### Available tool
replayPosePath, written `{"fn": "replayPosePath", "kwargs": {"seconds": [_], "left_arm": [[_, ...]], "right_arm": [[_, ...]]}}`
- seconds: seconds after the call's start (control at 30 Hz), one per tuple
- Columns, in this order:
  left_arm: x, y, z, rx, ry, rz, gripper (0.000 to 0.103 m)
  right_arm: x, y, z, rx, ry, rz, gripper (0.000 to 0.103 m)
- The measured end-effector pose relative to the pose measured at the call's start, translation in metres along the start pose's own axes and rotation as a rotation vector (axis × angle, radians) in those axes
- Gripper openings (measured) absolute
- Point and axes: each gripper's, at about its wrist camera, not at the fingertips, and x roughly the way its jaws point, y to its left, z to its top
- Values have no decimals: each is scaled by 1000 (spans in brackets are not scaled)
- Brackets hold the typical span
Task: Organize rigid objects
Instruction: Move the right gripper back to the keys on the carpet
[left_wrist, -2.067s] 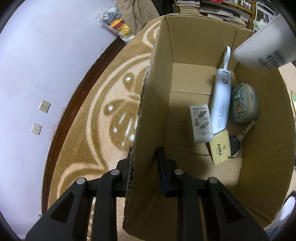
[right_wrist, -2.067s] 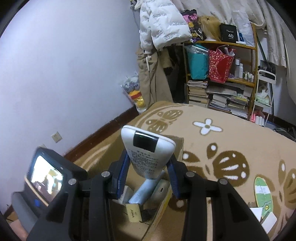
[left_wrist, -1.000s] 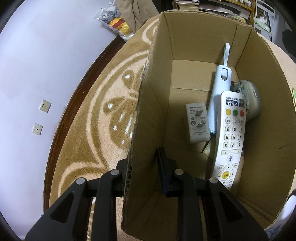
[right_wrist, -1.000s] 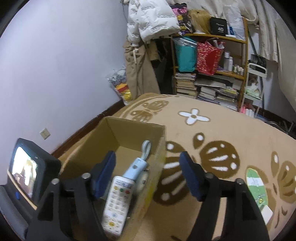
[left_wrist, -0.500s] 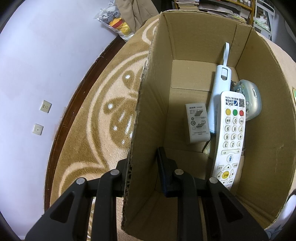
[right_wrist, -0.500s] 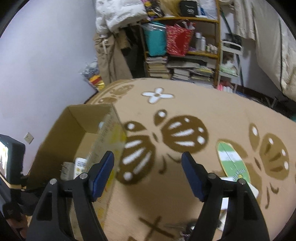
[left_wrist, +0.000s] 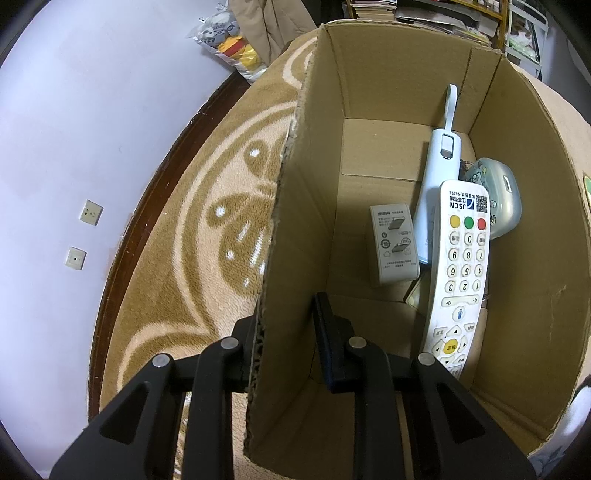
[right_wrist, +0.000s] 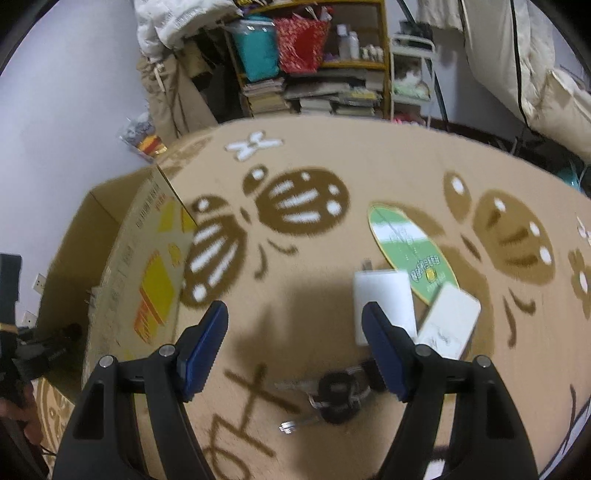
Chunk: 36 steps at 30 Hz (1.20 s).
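**Left gripper clamped on the box wall, right gripper wide over the rug**

Your left gripper (left_wrist: 284, 332) pinches the near wall of the open brown cardboard box (left_wrist: 406, 85), one finger outside and one inside, so it is closed on the cardboard. Inside the box, the long white remote control with coloured buttons (left_wrist: 460, 273) lies along the right side, its keypad facing up. It rests partly on the pale blue slim power bank with a loop strap (left_wrist: 436, 177), which runs toward the far wall. Just left of those two lies the small grey rectangular charger block (left_wrist: 393, 243), flat on the box floor. At the right wall, touching the remote's top end, sits the rounded grey-green pouch with cartoon print (left_wrist: 502, 195).

Your right gripper (right_wrist: 295, 347) hangs over the tan rug with brown butterfly pattern (right_wrist: 369, 155), its blue-padded fingers spread wide with nothing between them. Below it, on the rug, lies a black key fob with a metal ring and keys (right_wrist: 336, 395); this part is blurred. Near the right finger lie a white rectangular power adapter (right_wrist: 384, 299), a white flat card-like box (right_wrist: 450, 321) and a green oval paper fan (right_wrist: 410, 251). The cardboard box stands to the left of this gripper.
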Motion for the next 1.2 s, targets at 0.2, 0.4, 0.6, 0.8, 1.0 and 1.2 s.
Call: {"fn": "replayPosePath", "kwargs": {"seconds": [0.2,0.4,0.6,0.8,1.0,1.2], "left_arm": [[-1,0,-1,0,0,-1,22],[-1,0,-1,2,1,0,22],[-2,0,-1,3,2,0,22],[-2,0,-1,3,2,-1,21],[-2,0,-2,3,2,1,22],[-2,0,-2,6,1,2,21]], "right_arm": [[14,-18,-15,70,99,17,79],[28,-33,-24,130,189,-15,79],[33,-37,-28,153,224,-39,79],[36,-35,-29,152,252,-61,74],[43,-30,-35,141,291,-75,72],[56,-23,-39,131,320,-78,62]]}}
